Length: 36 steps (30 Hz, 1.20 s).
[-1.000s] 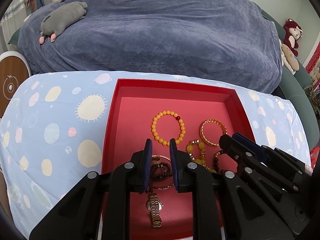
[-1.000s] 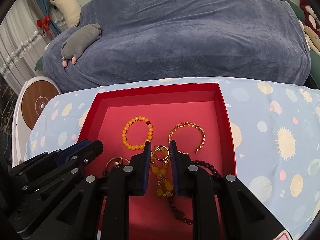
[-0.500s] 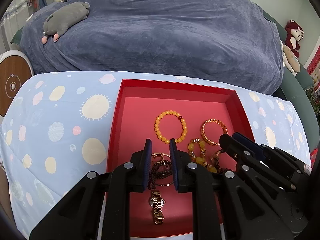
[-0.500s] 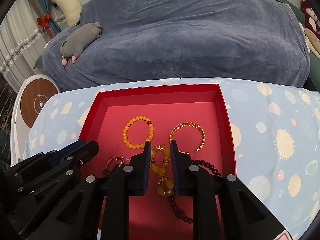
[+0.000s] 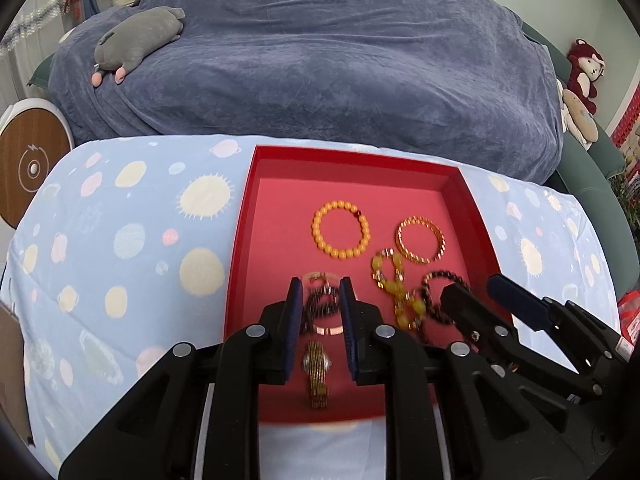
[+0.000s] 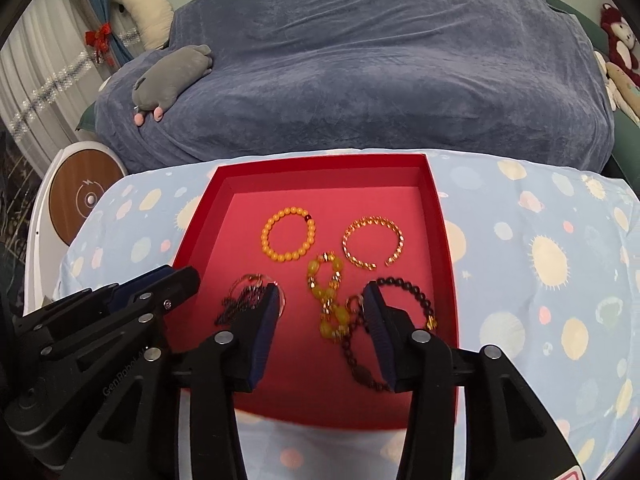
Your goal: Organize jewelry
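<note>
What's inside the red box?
The red box holds an orange bead bracelet, a gold bangle, a yellow bead string, dark beads and a gold watch. The right tool covers part of the tangled pile.

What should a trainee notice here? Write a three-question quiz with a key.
1. True or false: the gold bangle lies outside the red tray.
2. Which piece shows between the open fingers of the right tool? A. yellow bead string B. orange bead bracelet C. grey plush toy
3. Fill in: the gold watch shows only in the ___ wrist view.

Key: 1 false; 2 A; 3 left.
</note>
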Tool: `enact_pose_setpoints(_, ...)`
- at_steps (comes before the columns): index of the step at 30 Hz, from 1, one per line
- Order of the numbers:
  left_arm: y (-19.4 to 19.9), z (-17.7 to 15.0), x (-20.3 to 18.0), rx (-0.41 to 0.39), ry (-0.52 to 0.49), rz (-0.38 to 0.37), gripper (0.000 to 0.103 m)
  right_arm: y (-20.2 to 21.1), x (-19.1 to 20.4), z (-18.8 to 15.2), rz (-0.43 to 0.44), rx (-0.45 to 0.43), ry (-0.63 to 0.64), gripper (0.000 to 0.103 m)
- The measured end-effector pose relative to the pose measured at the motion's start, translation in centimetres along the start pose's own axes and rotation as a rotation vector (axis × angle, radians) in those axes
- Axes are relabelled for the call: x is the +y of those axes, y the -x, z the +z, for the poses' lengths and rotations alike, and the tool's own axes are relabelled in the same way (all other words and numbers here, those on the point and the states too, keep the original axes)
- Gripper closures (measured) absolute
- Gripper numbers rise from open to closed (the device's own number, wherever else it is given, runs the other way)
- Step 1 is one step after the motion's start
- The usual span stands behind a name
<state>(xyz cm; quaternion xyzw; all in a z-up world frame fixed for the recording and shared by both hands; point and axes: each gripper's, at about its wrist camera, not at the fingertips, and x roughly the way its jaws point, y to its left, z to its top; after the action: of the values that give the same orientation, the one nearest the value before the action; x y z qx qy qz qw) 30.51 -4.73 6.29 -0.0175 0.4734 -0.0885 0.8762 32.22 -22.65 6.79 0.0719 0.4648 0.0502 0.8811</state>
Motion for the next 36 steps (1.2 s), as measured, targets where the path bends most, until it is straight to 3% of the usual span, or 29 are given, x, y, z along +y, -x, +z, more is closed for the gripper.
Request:
enact_pose_setpoints(4,1.5,-1.8,-0.1,0.003,0.008,0.002,0.081,1.7,-0.1,-1.4,0.001,-0.001,-0.021,0.052)
enact_pose_setpoints(14,4.5,-5.7,0.1,0.007,0.017,0.048,0.057,5.4,-0.1,-5.0,-0.045,-0.02,-0.026,0.041)
enact_pose_setpoints(19,5.7,-7.1,0.8,0.009,0.038,0.075,0.051,6.7,-0.6,-6.7,-0.063,-0.029,-0.063,0.018)
enact_pose_setpoints(21,6.1,-7.6,0.9,0.004,0.036,0.09,0.042,7.2,-0.7,-7.3,-0.056,-0.032,-0.073,0.017)
enact_pose_setpoints(24,6.6,-8.3,0.7,0.0,0.022,0.106,0.04,7.9,-0.6,-8.0,-0.061,-0.046,-0.066,0.015)
enact_pose_setpoints(26,6.9,-8.7,0.7,-0.001,0.026,0.115,0.039,8.2,-0.7,-8.4,-0.074,-0.052,-0.067,0.006)
enact_pose_setpoints(36,7.8,-10.2,0.4,-0.012,0.009,0.132,0.024,9.0,-1.3,-9.8,-0.1,-0.025,-0.095,0.006)
